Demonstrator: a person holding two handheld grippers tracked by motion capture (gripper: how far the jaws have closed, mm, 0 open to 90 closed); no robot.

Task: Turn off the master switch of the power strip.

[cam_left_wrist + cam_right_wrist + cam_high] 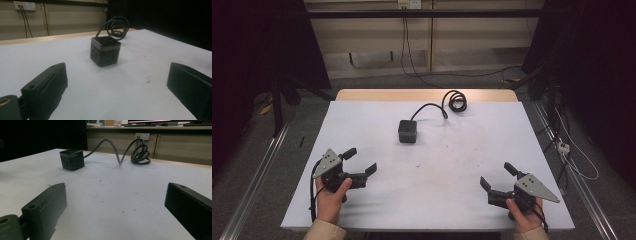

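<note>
So nothing's started: left tool (359, 161) and right tool (496, 176) sit spread wide, empty, near the tabletop's (362, 125) front corners. Power cube (407, 131) waits mid-tabletop toward the far edge, cord (455, 101) coiled behind; next is probably a reach.

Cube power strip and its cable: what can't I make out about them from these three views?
- Cube power strip: socket type too small and dim in the high view; far sides turned away in both gripper views.
- Coiled cable: its plug end is buried in the loops.
- Open left tongs and right tongs: touch nothing.
</note>
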